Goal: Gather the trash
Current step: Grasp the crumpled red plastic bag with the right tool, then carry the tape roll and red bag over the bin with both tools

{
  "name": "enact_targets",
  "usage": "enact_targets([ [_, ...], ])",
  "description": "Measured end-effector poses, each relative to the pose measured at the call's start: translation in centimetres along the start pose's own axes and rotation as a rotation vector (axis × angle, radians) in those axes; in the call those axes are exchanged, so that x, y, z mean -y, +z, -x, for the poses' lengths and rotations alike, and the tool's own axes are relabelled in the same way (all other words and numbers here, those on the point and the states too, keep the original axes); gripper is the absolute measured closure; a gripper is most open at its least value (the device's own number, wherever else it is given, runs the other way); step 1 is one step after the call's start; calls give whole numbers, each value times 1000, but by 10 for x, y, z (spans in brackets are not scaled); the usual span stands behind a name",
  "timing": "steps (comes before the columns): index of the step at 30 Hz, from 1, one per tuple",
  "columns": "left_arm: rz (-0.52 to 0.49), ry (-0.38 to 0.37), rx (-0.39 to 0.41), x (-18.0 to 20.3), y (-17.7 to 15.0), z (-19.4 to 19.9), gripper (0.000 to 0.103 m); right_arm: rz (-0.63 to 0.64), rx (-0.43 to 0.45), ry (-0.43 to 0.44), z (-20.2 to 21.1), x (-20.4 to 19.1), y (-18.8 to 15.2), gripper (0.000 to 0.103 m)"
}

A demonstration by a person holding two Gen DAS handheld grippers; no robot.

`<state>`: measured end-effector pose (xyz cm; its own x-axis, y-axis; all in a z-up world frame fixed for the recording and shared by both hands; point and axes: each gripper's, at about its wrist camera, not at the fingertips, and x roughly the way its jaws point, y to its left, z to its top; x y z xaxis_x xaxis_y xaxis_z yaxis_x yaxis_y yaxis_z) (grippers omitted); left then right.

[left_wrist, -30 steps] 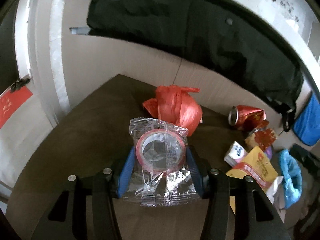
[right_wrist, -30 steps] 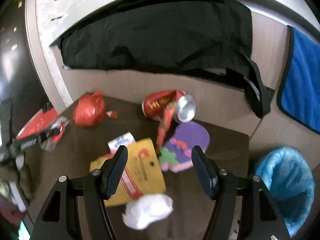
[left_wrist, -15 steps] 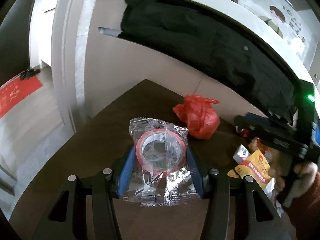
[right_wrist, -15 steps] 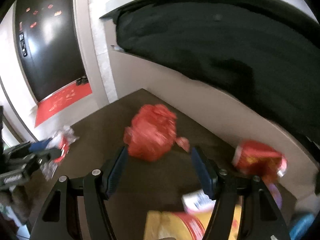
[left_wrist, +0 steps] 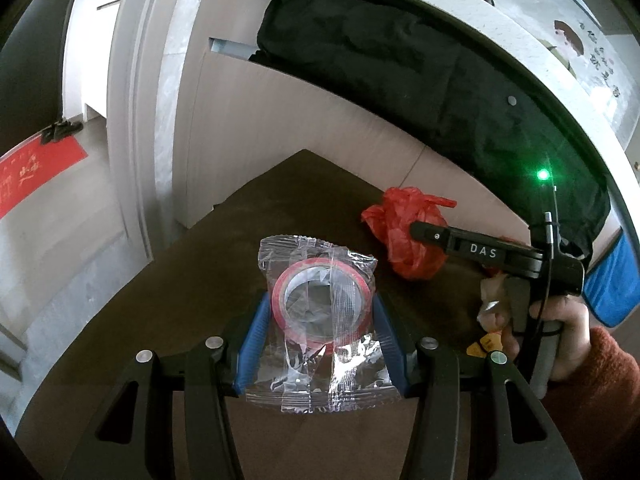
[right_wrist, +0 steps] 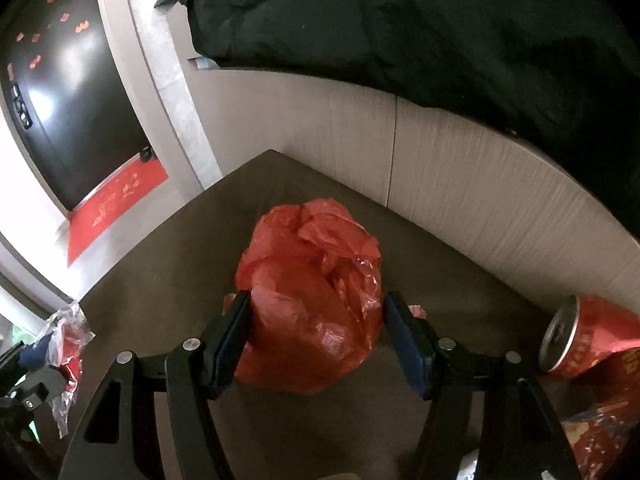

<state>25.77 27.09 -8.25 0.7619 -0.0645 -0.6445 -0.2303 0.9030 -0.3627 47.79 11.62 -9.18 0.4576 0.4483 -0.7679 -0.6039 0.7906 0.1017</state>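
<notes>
Brown tabletop (right_wrist: 168, 264) — left tongs (left_wrist: 320, 332) gripping wrapped tape roll (left_wrist: 320, 308), right tongs (right_wrist: 316, 332) wide around red bag (right_wrist: 312, 296).

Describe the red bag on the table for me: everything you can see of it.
The red bag is thin, glossy crumpled plastic, bunched into a loose ball with twisted ends sticking out on top. It sits on the brown table near the wall panel. The right gripper has its open jaws on either side of it; the near pad seems to touch, the other shows a slight gap. A small red scrap lies beside it. Its contents are hidden.
</notes>
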Motion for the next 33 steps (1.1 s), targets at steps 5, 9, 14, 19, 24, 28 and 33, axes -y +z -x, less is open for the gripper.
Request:
enact_targets([
  [5,-4,-1,-2,6,0,1,50,6,-9,16,2,2,0,48],
  [9,-15,-4,10,13,3,7,50,55,24,-32,27,-3,-8,54],
  [14,-55,-34,44,41,8,20,50,26,52,-17,83,1,-22,54],
  [19,-139,-82,86,89,14,35,50,-11,126,-47,150,19,-44,54],
  [24,-224,-137,125,146,15,50,50,-67,225,-106,220,43,-73,54],
  [28,-284,-187,151,194,13,63,50,-94,296,-172,273,63,-99,54],
  [33,-350,-233,179,251,6,75,50,-156,366,-240,332,99,-138,54],
])
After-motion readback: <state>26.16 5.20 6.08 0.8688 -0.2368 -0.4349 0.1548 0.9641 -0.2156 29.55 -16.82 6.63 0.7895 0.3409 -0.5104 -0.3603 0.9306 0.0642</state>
